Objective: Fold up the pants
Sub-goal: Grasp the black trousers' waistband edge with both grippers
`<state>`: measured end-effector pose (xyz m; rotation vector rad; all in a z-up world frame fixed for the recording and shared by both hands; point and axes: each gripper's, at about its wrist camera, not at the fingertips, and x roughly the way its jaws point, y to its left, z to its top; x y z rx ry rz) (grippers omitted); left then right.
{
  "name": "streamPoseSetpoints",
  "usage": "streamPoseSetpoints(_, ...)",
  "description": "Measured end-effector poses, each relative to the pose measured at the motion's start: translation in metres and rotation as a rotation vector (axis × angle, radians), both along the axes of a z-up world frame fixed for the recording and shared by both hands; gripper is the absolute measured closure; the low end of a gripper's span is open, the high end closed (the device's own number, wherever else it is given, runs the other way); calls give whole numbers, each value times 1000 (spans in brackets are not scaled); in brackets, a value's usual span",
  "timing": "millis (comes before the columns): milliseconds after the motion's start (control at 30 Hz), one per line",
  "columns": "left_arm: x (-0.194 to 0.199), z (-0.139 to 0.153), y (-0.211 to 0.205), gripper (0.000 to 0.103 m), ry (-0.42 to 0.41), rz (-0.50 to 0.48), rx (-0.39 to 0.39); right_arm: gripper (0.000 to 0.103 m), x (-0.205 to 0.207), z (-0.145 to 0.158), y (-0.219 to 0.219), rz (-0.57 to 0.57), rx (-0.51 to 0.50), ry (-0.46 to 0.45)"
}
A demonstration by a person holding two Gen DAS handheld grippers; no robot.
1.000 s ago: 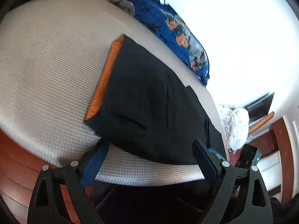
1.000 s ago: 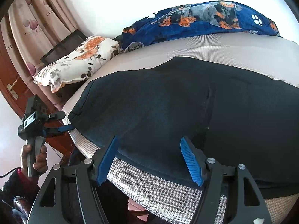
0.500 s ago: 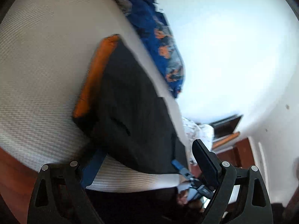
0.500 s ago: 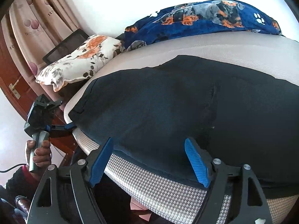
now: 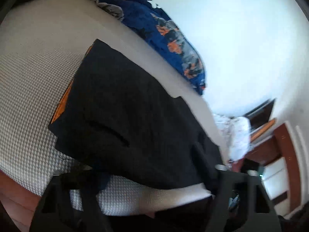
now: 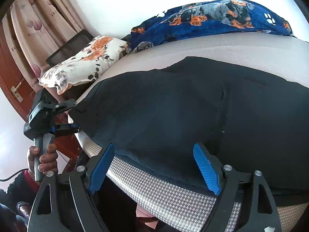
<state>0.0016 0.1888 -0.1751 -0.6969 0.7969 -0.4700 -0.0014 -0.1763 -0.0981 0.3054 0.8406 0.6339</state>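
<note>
Right wrist: left gripper [image 6: 74,114] closing at pants [image 6: 193,106] corner

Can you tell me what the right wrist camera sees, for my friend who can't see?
Dark pants lie spread on a bed. The open right gripper sits at their near edge, and the left gripper is at their far corner. A flowery pillow and blue blanket lie behind.

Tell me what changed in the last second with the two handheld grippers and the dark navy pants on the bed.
The left gripper edged in to a corner of the dark navy pants. Its jaws have just been closing, with the corner between them but not yet pinched. The right gripper has just been opening wider at the pants' edge and holds nothing. The pants stayed flat on the grey houndstooth mattress.
</note>
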Motion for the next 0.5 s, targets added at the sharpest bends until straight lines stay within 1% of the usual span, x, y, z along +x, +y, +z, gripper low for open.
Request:
streamPoseSetpoints(33, 3, -5, -1, 44, 25, 23, 21, 21, 0, 0, -1, -1, 4, 1)
streamPoseSetpoints(67, 3, -8, -2, 45, 32, 26, 19, 21, -1, 0, 0, -1, 4, 1)
streamPoseSetpoints(133, 1, -12, -1, 51, 19, 37, 23, 21, -1, 0, 0, 1, 4, 1)
streamPoseSetpoints(167, 1, -13, -1, 60, 26, 43, 37, 21, -1, 0, 0, 1, 6, 2)
streamPoseSetpoints(200, 4, -16, 2, 68, 39, 48, 33, 21, 0, -1, -1, 2, 9, 3)
streamPoseSetpoints(233, 5, -19, 5, 70, 53, 51, 7, 21, 0, -1, -1, 2, 10, 3)
streamPoseSetpoints(267, 5, -23, 10, 70, 66, 48, -37, 21, 0, -1, -1, 2, 11, 3)
streamPoseSetpoints(300, 7, -28, 15, 70, 77, 37, -116, 21, 1, -1, -1, 2, 11, 3)
streamPoseSetpoints(333, 8, -31, 17, 70, 81, 38, -145, 21, 1, -1, -1, 2, 13, 3)
streamPoseSetpoints(367, 8, -32, 17, 70, 86, 39, -150, 21, 1, -1, -1, 2, 16, 3)
streamPoseSetpoints(433, 9, -33, 16, 70, 88, 32, -127, 21, 1, -1, -2, 2, 22, 5)
streamPoseSetpoints(500, 13, -34, 13, 70, 90, 47, -146, 21, 1, -1, -2, 2, 23, 5)
